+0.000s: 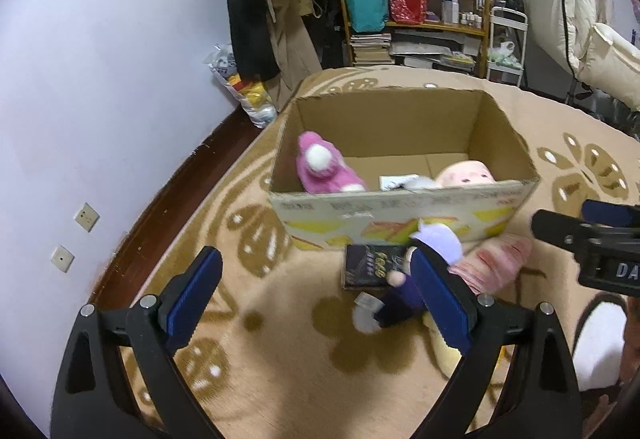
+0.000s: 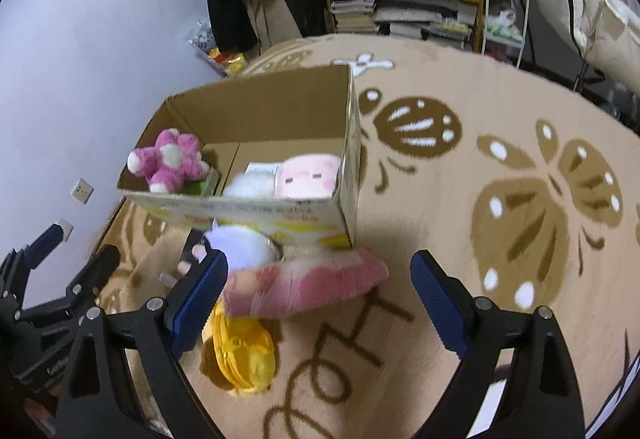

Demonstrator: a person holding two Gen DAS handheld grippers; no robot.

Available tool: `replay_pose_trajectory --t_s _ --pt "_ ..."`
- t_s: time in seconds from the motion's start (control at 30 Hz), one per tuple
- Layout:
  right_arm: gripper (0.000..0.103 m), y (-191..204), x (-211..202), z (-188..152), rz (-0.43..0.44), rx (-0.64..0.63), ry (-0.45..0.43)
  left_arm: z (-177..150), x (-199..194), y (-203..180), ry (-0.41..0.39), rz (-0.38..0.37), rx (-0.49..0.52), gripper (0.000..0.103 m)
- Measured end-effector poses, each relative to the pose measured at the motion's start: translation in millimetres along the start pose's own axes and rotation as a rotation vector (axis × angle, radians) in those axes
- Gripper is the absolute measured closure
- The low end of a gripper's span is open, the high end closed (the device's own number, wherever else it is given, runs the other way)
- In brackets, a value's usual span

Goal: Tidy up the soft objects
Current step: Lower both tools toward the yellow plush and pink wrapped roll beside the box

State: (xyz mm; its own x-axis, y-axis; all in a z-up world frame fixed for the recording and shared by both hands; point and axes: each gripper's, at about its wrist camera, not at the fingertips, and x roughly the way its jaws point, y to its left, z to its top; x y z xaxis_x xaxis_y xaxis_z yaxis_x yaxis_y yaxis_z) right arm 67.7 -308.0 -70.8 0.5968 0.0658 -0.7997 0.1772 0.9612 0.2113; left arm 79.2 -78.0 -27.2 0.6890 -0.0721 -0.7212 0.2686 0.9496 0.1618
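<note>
Right wrist view: rug (image 2: 460,223) carries the box (image 2: 344,175), already holding a pink plush (image 2: 170,161). Pink pillow (image 2: 304,287) lies just in front of the box, between the right gripper (image 2: 320,303) fingers, nearer the left one. Both grippers wide open, empty; left gripper (image 1: 316,303) hovers beside. Risk: an off-centre pinch lets the soft pillow slip, or snags the yellow toy (image 2: 244,355) touching it.
</note>
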Motion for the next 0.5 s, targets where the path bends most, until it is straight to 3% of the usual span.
replay_pose_trajectory --t_s 0.5 --pt "0.006 -15.8 6.2 -9.8 0.049 0.084 0.039 -18.5 0.1 -33.3 0.018 -0.061 -0.015 0.008"
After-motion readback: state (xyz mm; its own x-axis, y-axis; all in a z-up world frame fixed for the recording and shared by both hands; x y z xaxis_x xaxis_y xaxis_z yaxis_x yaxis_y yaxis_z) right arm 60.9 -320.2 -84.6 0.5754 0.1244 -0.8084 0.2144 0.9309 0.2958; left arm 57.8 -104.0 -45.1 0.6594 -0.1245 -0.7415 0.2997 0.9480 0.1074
